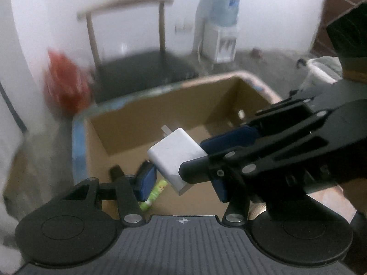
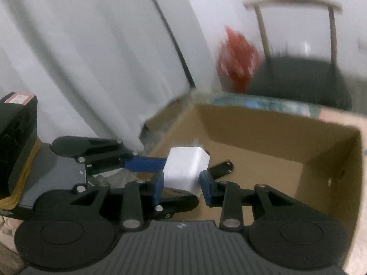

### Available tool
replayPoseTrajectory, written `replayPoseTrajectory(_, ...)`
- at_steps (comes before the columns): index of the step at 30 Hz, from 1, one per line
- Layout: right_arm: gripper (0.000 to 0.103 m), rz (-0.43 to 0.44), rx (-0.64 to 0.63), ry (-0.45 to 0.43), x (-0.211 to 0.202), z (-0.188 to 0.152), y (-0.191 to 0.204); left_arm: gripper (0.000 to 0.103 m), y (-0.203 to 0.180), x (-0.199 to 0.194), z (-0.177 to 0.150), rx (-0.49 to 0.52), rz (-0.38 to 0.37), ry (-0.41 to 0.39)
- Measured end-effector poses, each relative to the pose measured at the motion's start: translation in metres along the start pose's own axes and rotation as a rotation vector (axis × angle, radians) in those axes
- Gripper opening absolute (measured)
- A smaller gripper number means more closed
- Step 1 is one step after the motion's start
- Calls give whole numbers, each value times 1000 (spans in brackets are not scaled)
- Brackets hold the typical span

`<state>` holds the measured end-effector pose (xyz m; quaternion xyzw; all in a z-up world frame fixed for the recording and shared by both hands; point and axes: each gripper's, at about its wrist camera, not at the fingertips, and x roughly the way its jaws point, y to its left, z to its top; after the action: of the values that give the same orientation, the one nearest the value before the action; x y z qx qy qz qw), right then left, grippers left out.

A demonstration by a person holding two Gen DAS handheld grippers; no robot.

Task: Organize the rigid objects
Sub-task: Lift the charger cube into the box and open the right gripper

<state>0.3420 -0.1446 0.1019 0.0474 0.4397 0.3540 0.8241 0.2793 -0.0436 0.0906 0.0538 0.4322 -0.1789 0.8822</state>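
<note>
Both grippers were over an open cardboard box (image 1: 160,123) with blue tape along its rim, and the white charger block (image 1: 175,158) hung above the inside of it. The left gripper (image 1: 181,183) had its fingers pressed on either side of the charger, and the right gripper (image 2: 182,189) had its fingers clamped on the same block, so it was pinched from two directions at once. In the left wrist view the right gripper (image 1: 204,153) came in from the right side.

Down on the box floor lay a small green tube (image 1: 154,193) and a black stick-shaped thing (image 2: 221,168); couldn't tell what that one was.

Room was pretty blurry. A chair (image 1: 142,68) with a dark seat and curved wooden back stood just behind the box, a red bag (image 1: 66,82) beside it, a water dispenser (image 1: 221,32) against the white wall, grey floor, and a pale curtain (image 2: 80,57) off to one side.
</note>
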Motion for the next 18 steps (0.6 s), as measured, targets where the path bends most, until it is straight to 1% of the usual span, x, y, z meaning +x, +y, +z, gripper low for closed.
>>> replayPoseTrajectory(3,38,9,87,88,27,14,-34,52,17,40,12,-63,-35,106)
replayPoseTrajectory(5,38,12,132,132,42,15,-51,52,26,64,17,-93,-51,164)
replayPoseTrajectory(7,37,14,170,168,59,19,-69,51,30,84,18,-118,-64,209)
replayPoseTrajectory(9,37,11,202,192,73,22,-85,49,36,101,21,-136,-73,244)
replayPoseTrajectory(10,37,9,213,200,73,18,-87,46,38,110,21,-146,-72,261)
replayPoseTrajectory(13,34,-4,236,224,85,17,-100,45,34,128,23,-149,-61,297)
replayPoseTrajectory(14,34,-11,239,226,87,15,-101,47,33,131,23,-141,-53,299)
replayPoseTrajectory(18,34,-17,238,220,78,13,-101,48,35,129,26,-137,-50,295)
